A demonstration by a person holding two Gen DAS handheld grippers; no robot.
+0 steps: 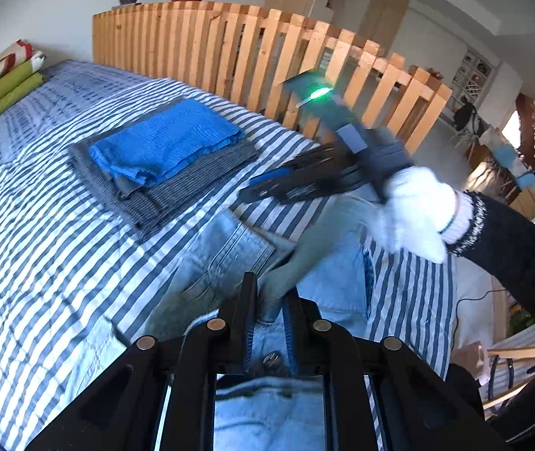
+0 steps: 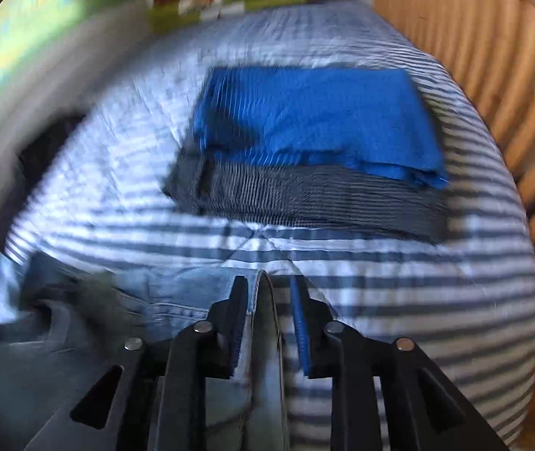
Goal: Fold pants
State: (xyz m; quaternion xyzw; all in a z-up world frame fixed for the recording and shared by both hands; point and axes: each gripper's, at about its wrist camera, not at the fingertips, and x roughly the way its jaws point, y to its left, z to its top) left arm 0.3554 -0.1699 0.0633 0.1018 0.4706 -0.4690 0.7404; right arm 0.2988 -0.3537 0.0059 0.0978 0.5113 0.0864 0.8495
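Left gripper point(image 1: 267, 319) is down at the waistband of the light denim pants point(image 1: 230, 259), fingers pinched on the cloth right by the metal button, and that grip looks firm. Over in the right wrist view the right gripper point(image 2: 269, 323) has a folded edge of the same jeans standing between its fingers; the left pad presses the denim, but a sliver of gap shows at the blue pad, so whether it truly clamps I cannot tell. The pants lie crumpled on the striped bed point(image 1: 42, 225), near edge, waist toward the person. To do this well, I'd say both hands want to lift together and keep the waistband taut, so the legs hang straight before laying them over; the right side may need a firmer bite first. Watch the neighbours: a folded blue garment point(image 1: 166, 143) sits on a grey one point(image 1: 192, 184) just beyond the jeans, close enough that a swinging leg could drag that stack askew. A wooden slatted railing point(image 1: 230, 45) runs along the far side, and folded green and red bedding point(image 1: 4, 79) lies at the head, well apart.
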